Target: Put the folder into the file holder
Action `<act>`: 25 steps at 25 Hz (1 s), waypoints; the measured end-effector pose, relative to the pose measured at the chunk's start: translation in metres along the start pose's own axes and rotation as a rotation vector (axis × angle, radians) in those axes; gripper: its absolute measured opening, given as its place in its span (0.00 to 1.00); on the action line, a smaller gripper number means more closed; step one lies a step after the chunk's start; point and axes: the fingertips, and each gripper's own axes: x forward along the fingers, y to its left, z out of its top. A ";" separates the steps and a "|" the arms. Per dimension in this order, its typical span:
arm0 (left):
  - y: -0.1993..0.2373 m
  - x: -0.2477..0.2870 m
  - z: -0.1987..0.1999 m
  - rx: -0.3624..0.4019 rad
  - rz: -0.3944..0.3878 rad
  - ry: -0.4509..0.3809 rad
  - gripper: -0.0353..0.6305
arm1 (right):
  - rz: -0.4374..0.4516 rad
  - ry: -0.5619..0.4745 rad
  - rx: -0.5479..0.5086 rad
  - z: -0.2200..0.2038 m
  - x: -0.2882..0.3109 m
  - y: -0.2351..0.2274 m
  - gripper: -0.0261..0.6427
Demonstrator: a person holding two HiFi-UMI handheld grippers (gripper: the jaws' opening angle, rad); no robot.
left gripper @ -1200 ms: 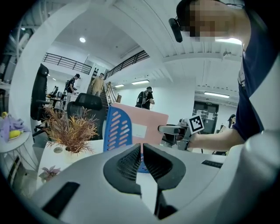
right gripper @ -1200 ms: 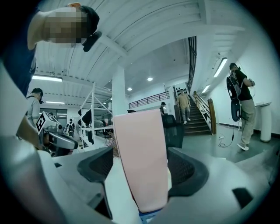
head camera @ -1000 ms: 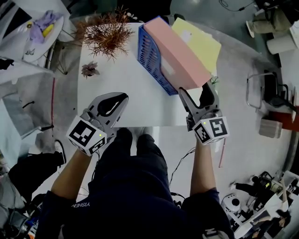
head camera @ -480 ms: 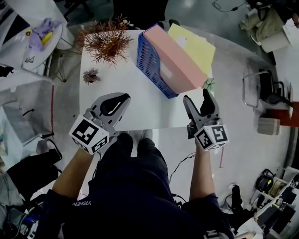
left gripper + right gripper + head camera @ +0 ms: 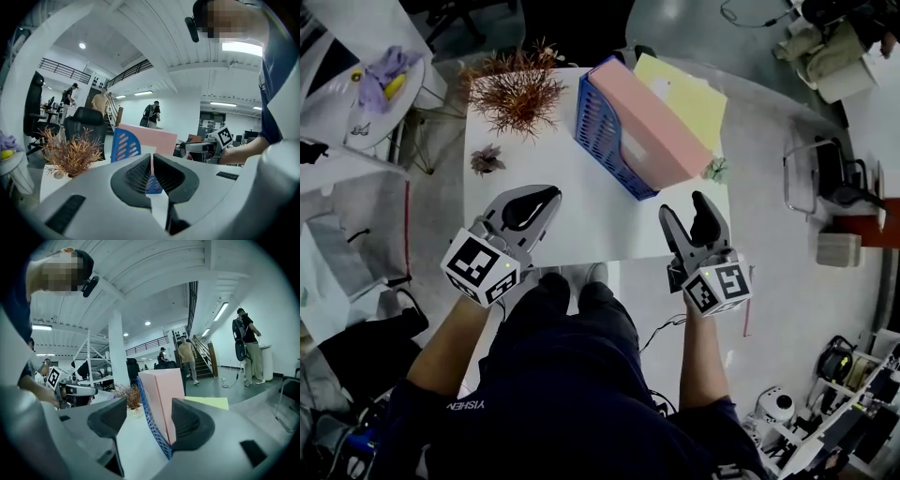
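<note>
At twelve o'clock on the table (image 5: 548, 178), the folder (image 5: 652, 117) stands in the file holder (image 5: 602, 129), while the right gripper (image 5: 683, 208) at five, empty with jaws apart, has just been closing, and the left gripper (image 5: 546, 199) at seven is closed on nothing.

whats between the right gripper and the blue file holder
Only bare table up to the file holder, in the head view. The right gripper has just been closing its jaws on nothing.

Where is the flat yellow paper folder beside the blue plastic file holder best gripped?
Probably its right edge, approached from the right with jaws level: the yellow paper folder lies flat on the white table, and the blue plastic file holder blocks its left side.
</note>
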 end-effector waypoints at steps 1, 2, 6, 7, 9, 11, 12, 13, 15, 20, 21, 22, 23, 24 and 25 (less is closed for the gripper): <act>0.001 -0.001 0.000 0.000 -0.001 -0.001 0.12 | 0.004 0.000 -0.001 0.001 0.000 0.004 0.48; 0.001 -0.001 0.000 0.001 -0.003 -0.002 0.12 | 0.007 -0.001 -0.002 0.001 0.000 0.007 0.47; 0.003 -0.003 0.001 0.003 -0.005 -0.005 0.12 | 0.022 -0.014 -0.006 0.009 0.000 0.019 0.42; 0.004 -0.003 0.002 0.003 -0.005 -0.006 0.12 | 0.023 -0.016 -0.005 0.010 0.000 0.020 0.41; 0.005 -0.003 0.003 0.003 -0.004 -0.007 0.12 | 0.026 -0.018 -0.005 0.013 0.001 0.023 0.40; 0.006 -0.003 0.003 0.003 -0.003 -0.008 0.12 | 0.030 -0.021 -0.006 0.016 0.001 0.025 0.39; 0.007 -0.004 0.004 0.003 -0.003 -0.008 0.12 | 0.032 -0.022 -0.006 0.016 0.001 0.027 0.38; 0.007 -0.004 0.004 0.002 -0.002 -0.009 0.12 | 0.033 -0.022 -0.006 0.017 0.001 0.028 0.37; 0.008 -0.003 0.004 0.003 -0.002 -0.010 0.12 | 0.038 -0.024 -0.005 0.019 0.002 0.030 0.36; 0.010 -0.004 0.006 0.004 0.002 -0.013 0.12 | 0.058 -0.021 0.001 0.018 0.005 0.039 0.32; 0.010 -0.004 0.006 0.004 0.002 -0.014 0.12 | 0.061 -0.019 0.003 0.017 0.005 0.040 0.31; 0.010 -0.004 0.007 0.005 0.003 -0.015 0.12 | 0.063 -0.018 0.004 0.017 0.006 0.042 0.31; 0.010 -0.004 0.008 0.006 0.003 -0.015 0.12 | 0.067 -0.017 0.005 0.017 0.006 0.043 0.30; 0.010 -0.004 0.009 0.007 0.004 -0.016 0.12 | 0.070 -0.015 0.006 0.017 0.006 0.044 0.30; 0.011 -0.004 0.010 0.007 0.004 -0.016 0.12 | 0.073 -0.014 0.007 0.017 0.007 0.045 0.29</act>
